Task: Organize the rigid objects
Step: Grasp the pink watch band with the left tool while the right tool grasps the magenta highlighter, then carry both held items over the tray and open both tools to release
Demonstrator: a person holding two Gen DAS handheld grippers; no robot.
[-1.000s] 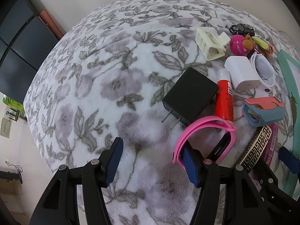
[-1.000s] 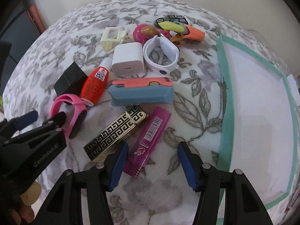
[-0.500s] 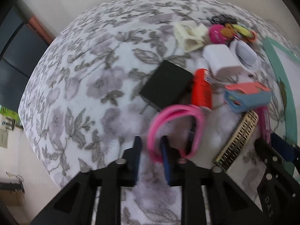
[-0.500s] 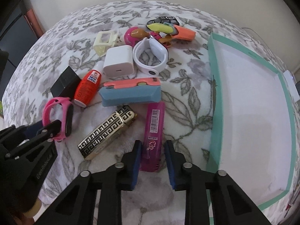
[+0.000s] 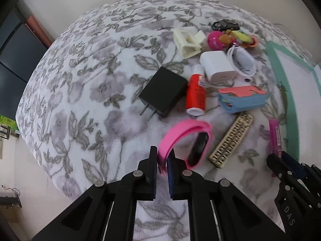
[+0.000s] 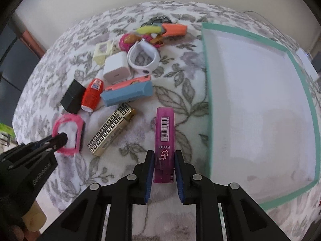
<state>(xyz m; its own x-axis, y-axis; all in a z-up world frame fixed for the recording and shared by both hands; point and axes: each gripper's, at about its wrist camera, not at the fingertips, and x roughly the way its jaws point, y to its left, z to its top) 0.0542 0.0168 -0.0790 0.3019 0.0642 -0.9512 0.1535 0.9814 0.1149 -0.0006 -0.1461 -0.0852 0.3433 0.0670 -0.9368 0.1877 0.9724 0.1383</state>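
Observation:
My left gripper [image 5: 163,161] is shut on the strap of a pink wristband [image 5: 185,140] and holds it just above the floral blanket; the band also shows in the right wrist view [image 6: 68,134]. My right gripper [image 6: 164,173] is shut on a magenta highlighter [image 6: 164,138], which points away from me; the highlighter also shows in the left wrist view [image 5: 275,136]. A white tray with a teal rim [image 6: 208,92] lies to the right of the highlighter.
On the blanket lie a gold patterned lighter [image 6: 111,132], a blue and coral case [image 6: 127,93], a red glue bottle [image 6: 91,95], a black charger [image 5: 163,92], a white charger [image 6: 116,68], a white watch band [image 6: 143,58], a cream clip [image 5: 188,42] and small toys [image 6: 160,30].
Both grippers have closed from open: the left on the pink wristband, the right on the magenta highlighter. Both objects now sit lifted and turned in line with the fingers.

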